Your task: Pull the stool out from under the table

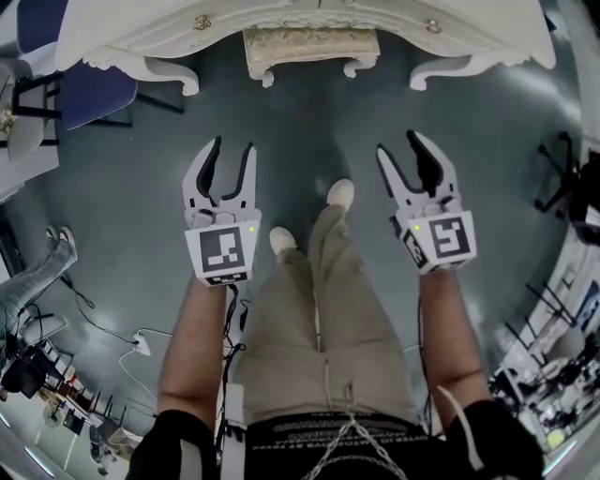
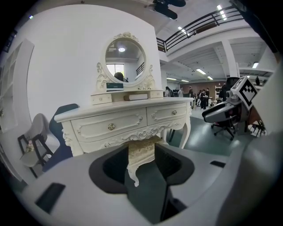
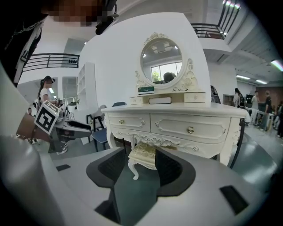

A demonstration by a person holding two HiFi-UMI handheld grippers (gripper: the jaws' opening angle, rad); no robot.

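Empty and open-jawed, left gripper (image 1: 233,148) and right gripper (image 1: 400,145) should evenly seize both near corners of the cream carved stool (image 1: 311,47) under the ornate white table (image 1: 141,37).

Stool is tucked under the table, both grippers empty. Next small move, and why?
Probably step forward and bring both grippers to the stool. It sits under the table, well ahead of the left gripper and right gripper; both are open and touch nothing, so no pull can start from here.

Oval mirror (image 2: 125,61), blue chair (image 1: 89,94), grey floor (image 1: 309,150), trailing cables (image 1: 94,314), white power strip (image 1: 141,345); people (image 2: 200,96) far behind
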